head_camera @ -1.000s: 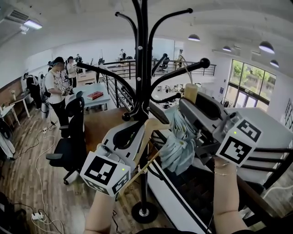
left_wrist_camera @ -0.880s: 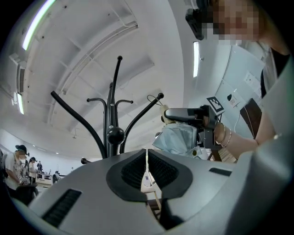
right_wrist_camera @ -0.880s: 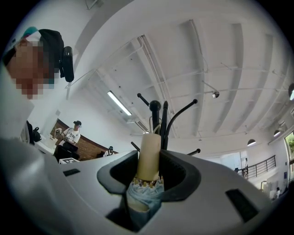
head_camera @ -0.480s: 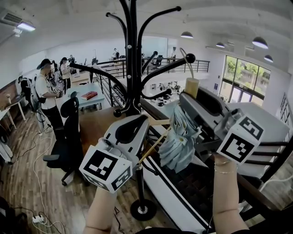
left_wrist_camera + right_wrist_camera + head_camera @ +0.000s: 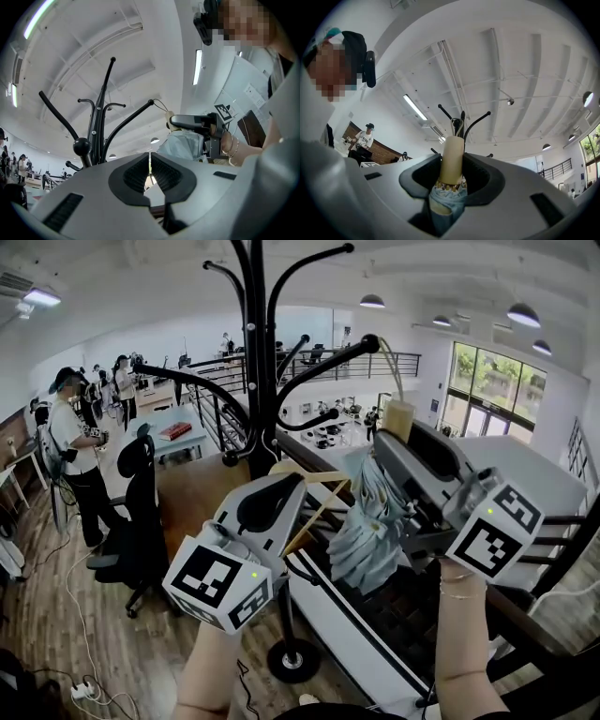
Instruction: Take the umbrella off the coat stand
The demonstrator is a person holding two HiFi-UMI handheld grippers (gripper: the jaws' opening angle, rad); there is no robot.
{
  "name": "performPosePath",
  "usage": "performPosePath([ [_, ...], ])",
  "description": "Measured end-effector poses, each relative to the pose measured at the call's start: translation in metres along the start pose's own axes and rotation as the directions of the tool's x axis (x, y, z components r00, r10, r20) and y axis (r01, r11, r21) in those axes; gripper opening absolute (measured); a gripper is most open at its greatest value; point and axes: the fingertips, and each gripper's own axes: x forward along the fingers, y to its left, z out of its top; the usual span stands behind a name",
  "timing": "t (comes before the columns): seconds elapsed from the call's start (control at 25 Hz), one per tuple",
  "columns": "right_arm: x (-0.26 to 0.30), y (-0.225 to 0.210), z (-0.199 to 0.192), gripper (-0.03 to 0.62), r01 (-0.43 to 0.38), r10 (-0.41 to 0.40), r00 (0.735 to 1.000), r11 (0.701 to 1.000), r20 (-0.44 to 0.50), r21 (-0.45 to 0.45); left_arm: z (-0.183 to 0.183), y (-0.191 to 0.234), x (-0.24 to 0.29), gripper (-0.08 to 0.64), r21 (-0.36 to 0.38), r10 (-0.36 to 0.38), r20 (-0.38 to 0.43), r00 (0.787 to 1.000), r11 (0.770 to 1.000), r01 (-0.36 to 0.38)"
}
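The black coat stand (image 5: 258, 381) rises at centre left. A folded pale blue umbrella (image 5: 367, 526) with a cream handle (image 5: 397, 418) sits in my right gripper (image 5: 394, 442), which is shut on it just below the handle (image 5: 451, 161). The handle's cord loop (image 5: 384, 367) reaches up to the knob of a hook arm (image 5: 370, 341); I cannot tell whether it still hangs on it. My left gripper (image 5: 277, 498) points up beside the pole, its jaws closed to a thin slit (image 5: 150, 161). A tan wooden frame (image 5: 314, 507) lies by its tip; any grip on it is unclear.
The stand's round base (image 5: 292, 660) rests on the wood floor. A black office chair (image 5: 141, 521) and several people stand at the left, with a table (image 5: 178, 442) behind them. A black railing (image 5: 225, 418) and a white ledge (image 5: 356, 643) run past the stand.
Both grippers and the umbrella have shifted right relative to the stand. The handle was left of the hook's knob and is now right of it.
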Motion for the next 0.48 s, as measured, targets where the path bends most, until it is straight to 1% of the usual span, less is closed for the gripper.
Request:
performPosePath([
  [0.24, -0.018, 0.007, -0.018, 0.160, 0.029, -0.029, 1.000, 0.999, -0.013, 0.026, -0.008, -0.014, -0.011, 0.023, -0.016, -0.006, -0.019, 1.000, 1.000, 0.006],
  [0.48, -0.032, 0.013, -0.044, 0.160, 0.056, -0.053, 0.998, 0.995, -0.041, 0.077, -0.026, -0.017, -0.023, 0.023, -0.074, 0.008, -0.058, 0.998, 0.997, -0.012],
])
